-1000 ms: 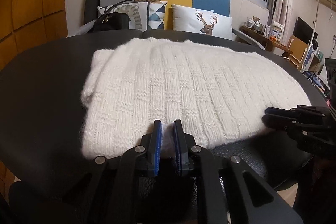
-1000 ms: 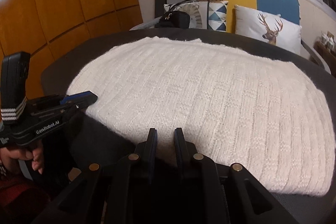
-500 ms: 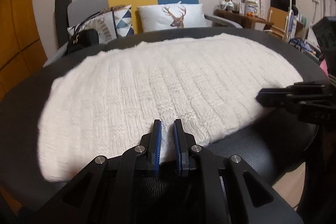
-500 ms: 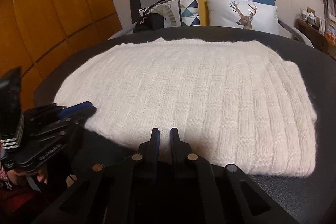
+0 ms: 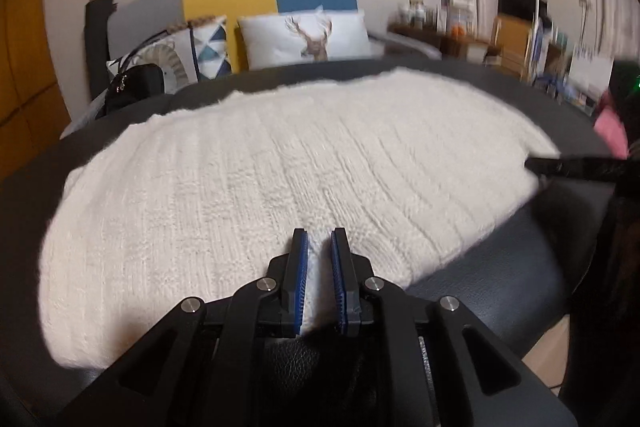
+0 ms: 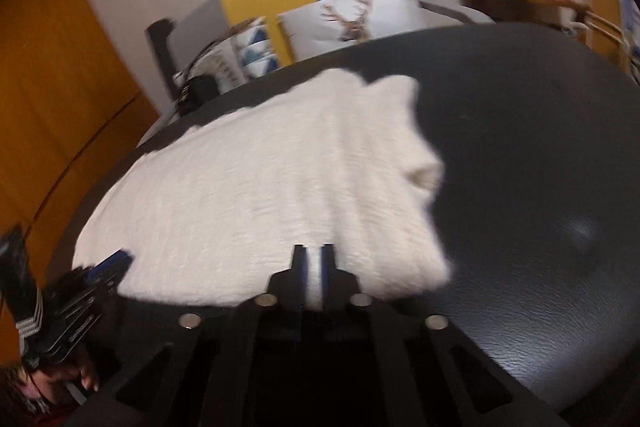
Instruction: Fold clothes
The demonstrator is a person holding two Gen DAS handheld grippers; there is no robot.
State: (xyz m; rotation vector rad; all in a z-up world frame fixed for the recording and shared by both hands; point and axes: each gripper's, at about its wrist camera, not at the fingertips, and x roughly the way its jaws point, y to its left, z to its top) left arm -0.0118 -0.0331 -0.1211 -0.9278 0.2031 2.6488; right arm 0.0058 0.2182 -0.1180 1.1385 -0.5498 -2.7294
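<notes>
White knit sweater (image 5: 280, 179) lies folded flat on black padded table (image 6: 540, 155). Left gripper (image 5: 319, 267): jaws narrow, near hem pinched between blue pads. Right gripper (image 6: 312, 275): jaws have just been closing, now clamped on the same near edge, further right. Right view is motion-blurred

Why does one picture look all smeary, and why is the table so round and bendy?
Right wrist view: the white sweater and the deer pillow are smeared by motion blur, and the black table has a pale shine of glare. Left wrist view: less blurred, the knit ribs still show on the sweater, though the right edge smears. Both views: the fisheye lens bends the table's edge and darkens the corners.
</notes>
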